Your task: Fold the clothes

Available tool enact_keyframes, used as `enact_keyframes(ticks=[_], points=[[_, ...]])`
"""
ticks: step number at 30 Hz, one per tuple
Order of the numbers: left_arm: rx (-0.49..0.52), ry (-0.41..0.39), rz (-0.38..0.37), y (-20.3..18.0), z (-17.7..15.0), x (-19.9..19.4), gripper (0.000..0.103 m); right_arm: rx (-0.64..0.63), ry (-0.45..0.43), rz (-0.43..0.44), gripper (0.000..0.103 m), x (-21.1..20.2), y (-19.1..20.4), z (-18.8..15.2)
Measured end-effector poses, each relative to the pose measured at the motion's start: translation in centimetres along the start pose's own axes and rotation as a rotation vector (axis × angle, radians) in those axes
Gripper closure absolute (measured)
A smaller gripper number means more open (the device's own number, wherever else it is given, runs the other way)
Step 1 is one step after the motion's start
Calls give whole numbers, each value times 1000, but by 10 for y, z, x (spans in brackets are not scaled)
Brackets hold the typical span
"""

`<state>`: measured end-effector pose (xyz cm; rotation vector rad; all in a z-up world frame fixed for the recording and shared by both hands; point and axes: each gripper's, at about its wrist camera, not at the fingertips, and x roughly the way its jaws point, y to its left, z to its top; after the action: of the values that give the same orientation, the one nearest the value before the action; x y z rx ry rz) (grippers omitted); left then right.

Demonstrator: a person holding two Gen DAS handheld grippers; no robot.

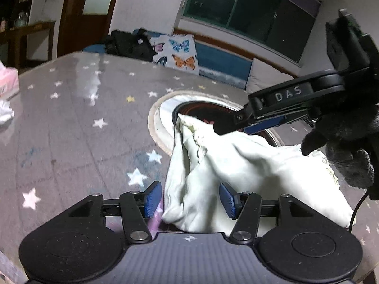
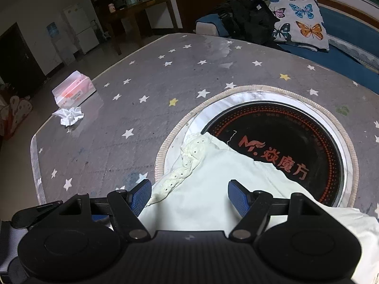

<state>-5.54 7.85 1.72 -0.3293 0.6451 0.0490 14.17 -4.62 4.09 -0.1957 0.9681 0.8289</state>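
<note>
Both claws gaped wide: left gripper (image 1: 190, 198) straddled the bunched white garment (image 1: 236, 175), right gripper (image 2: 189, 195) hovered over its lace edge beside the round cooktop (image 2: 284, 142).

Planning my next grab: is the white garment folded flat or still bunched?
Still bunched: the white garment lies in rumpled ridges, its lace edge crooked, partly over the round cooktop.

In the right wrist view the table (image 2: 146, 75) fills the middle of the frame, with a round cooktop (image 2: 296, 146) set into it at centre right. The garment (image 2: 213, 177) lies at lower centre, its upper edge over the cooktop's near rim. A tissue pack (image 2: 73, 91) sits at left, a crumpled tissue (image 2: 69, 116) just below it. A cushion (image 2: 300, 26) lies beyond the table, upper right.
</note>
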Motion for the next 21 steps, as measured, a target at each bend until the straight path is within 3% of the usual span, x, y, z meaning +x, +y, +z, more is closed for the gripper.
enact_keyframes(ticks=[2,3,4,7,17,21], points=[[-25,25,-19,1,0,4,56,-7,-1,2,30,0,2,0],[-33,32,-32,1,1,6,77,-10,-1,3,30,0,4,1],[-41,35,-39,1,1,6,87,-16,-1,4,30,0,6,1],[-41,0,-86,-6,5,0,92,-32,0,7,30,0,11,3],[100,-52,-220,-65,16,7,94,-101,63,-17,30,14,21,13],[126,-39,-243,-76,16,14,94,-126,98,-38,40,21,20,8]])
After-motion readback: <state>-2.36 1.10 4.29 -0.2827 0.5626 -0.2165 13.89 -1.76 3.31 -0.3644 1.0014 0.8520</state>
